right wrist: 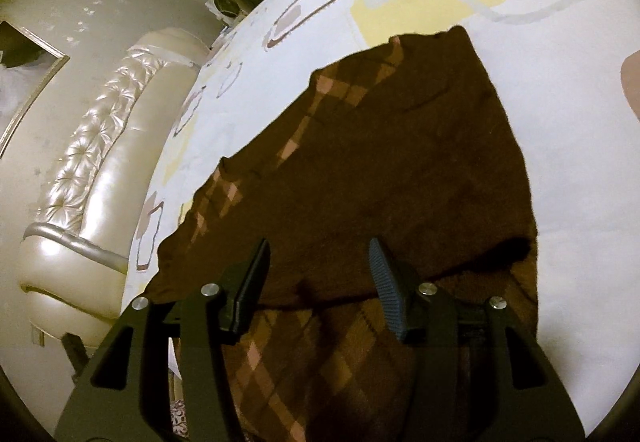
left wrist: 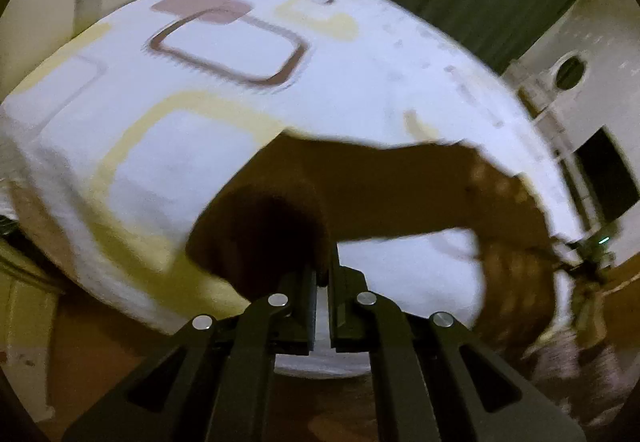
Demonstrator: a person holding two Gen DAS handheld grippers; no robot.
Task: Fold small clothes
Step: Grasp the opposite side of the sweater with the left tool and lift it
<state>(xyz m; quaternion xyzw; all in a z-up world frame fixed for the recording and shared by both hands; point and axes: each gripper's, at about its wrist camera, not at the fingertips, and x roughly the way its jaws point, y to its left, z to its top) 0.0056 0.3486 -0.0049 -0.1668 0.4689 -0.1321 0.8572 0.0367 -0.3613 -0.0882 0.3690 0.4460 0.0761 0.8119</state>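
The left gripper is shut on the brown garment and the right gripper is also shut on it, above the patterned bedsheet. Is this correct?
Not quite. The right gripper is open: the right wrist view shows its jaws standing wide apart over the brown garment, pinching nothing. The left gripper is shut on the garment, above the patterned bedsheet.

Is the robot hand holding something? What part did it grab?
The left gripper is shut on the brown garment, pinching a bunched fold at its near edge. The right gripper is open above the same garment and holds nothing.
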